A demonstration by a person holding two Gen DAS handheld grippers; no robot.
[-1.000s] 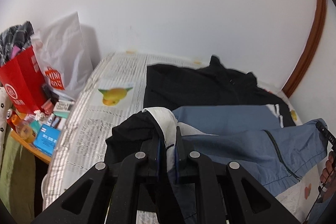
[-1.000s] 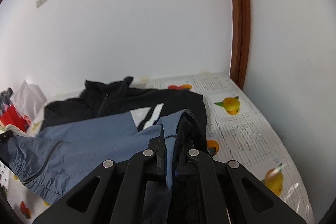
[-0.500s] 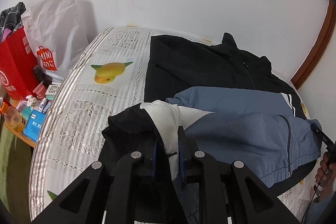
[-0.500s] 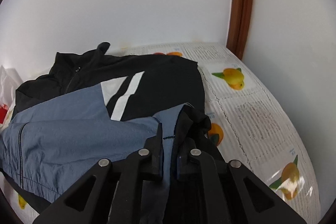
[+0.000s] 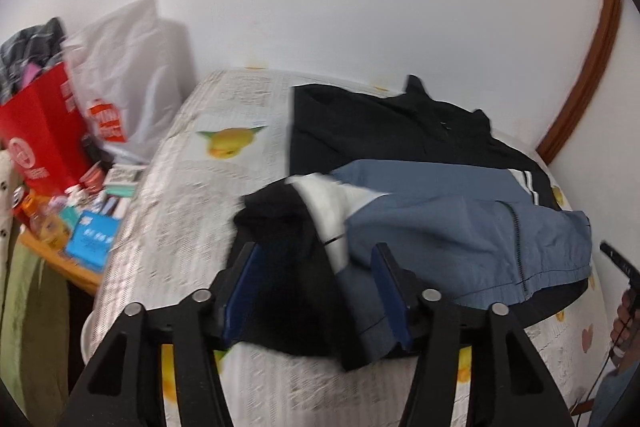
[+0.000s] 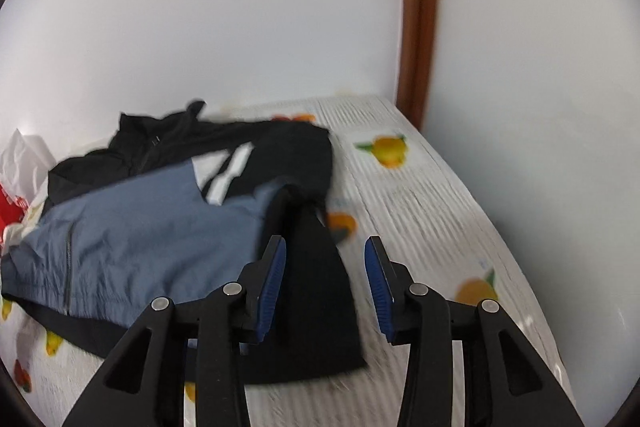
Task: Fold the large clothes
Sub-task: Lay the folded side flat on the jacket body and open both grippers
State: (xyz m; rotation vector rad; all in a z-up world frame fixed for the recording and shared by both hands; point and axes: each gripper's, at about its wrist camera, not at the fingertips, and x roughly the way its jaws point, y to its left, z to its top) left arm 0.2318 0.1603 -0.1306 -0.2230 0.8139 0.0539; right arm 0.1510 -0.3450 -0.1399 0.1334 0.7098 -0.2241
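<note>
Your bed (image 5: 192, 211) wears a white cover printed with text and fruit. The black-and-blue jacket (image 5: 448, 227) lies on it, collar toward twelve o'clock, hem toward six.

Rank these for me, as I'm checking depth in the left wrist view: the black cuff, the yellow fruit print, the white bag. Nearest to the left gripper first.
1. Black cuff: just ahead of the left gripper, lying between its opening jaws.
2. Yellow fruit print: farther up the bed, left of the jacket.
3. White bag: off the bed, far left by the wall.
</note>
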